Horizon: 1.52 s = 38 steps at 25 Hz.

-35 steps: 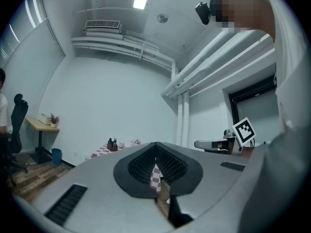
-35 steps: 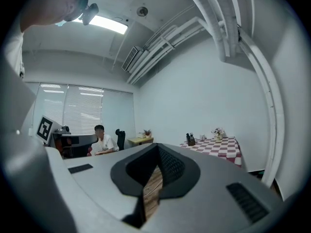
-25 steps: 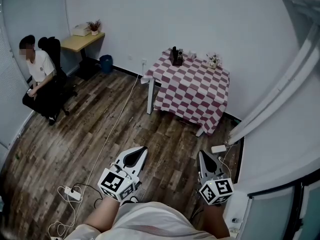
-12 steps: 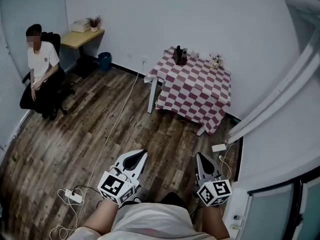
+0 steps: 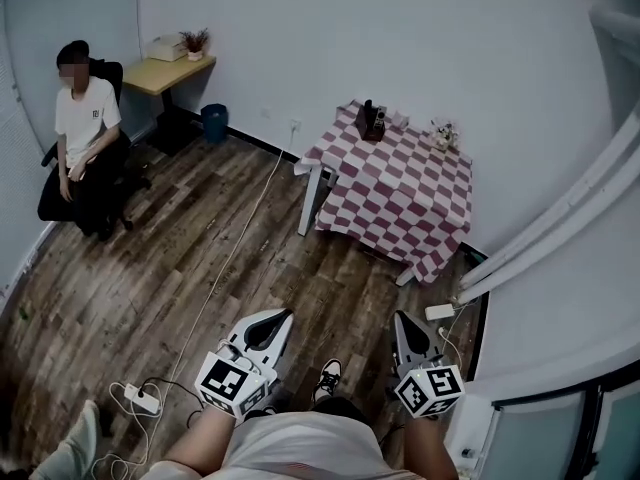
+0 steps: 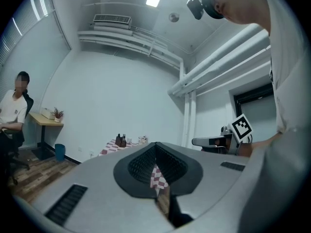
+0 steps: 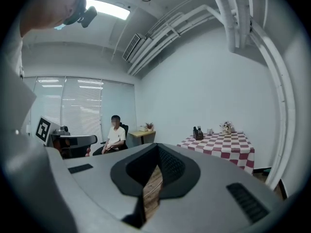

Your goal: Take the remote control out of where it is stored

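Observation:
A table with a red-and-white checked cloth (image 5: 392,186) stands against the far wall. On its far corner sits a dark holder (image 5: 370,121) with slim things upright in it; they are too small to tell a remote apart. The holder also shows in the left gripper view (image 6: 120,141) and the right gripper view (image 7: 198,133). My left gripper (image 5: 283,315) and right gripper (image 5: 403,317) are held level side by side over the wooden floor, well short of the table. Both are shut with nothing in them, as their own views show for the left gripper (image 6: 156,143) and the right gripper (image 7: 157,144).
A person (image 5: 85,128) sits on an office chair at the left, near a wooden desk (image 5: 170,73) and a blue bin (image 5: 214,123). A power strip (image 5: 140,399) and a long white cable (image 5: 230,253) lie on the floor. A white adapter (image 5: 438,311) lies by the right wall.
Both grippers have come forward a little toward the table and stay shut. My shoe has stepped into view between them, and another shoe shows at the lower left.

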Each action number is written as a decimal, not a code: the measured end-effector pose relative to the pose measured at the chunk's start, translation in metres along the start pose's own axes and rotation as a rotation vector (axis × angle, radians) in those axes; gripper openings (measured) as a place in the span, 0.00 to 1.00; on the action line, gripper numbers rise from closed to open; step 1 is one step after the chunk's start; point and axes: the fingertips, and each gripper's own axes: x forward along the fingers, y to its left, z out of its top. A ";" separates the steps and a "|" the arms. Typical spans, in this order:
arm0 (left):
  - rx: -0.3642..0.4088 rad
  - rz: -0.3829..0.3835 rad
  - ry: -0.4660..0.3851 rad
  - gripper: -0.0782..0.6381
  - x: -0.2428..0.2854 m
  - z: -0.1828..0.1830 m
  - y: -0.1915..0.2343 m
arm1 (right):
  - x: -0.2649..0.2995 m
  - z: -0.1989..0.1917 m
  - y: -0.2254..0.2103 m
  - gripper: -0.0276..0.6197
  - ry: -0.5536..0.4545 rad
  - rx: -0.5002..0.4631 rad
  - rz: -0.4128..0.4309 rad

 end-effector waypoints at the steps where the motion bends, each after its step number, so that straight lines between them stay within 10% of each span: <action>1: 0.001 0.002 -0.001 0.12 0.008 0.001 0.005 | 0.009 0.002 -0.004 0.06 -0.004 -0.003 0.005; 23: 0.076 0.102 0.042 0.12 0.268 0.018 0.032 | 0.155 0.046 -0.228 0.06 -0.043 0.017 0.095; 38: 0.085 0.075 0.037 0.12 0.360 0.016 0.064 | 0.221 0.055 -0.288 0.06 -0.034 -0.066 0.090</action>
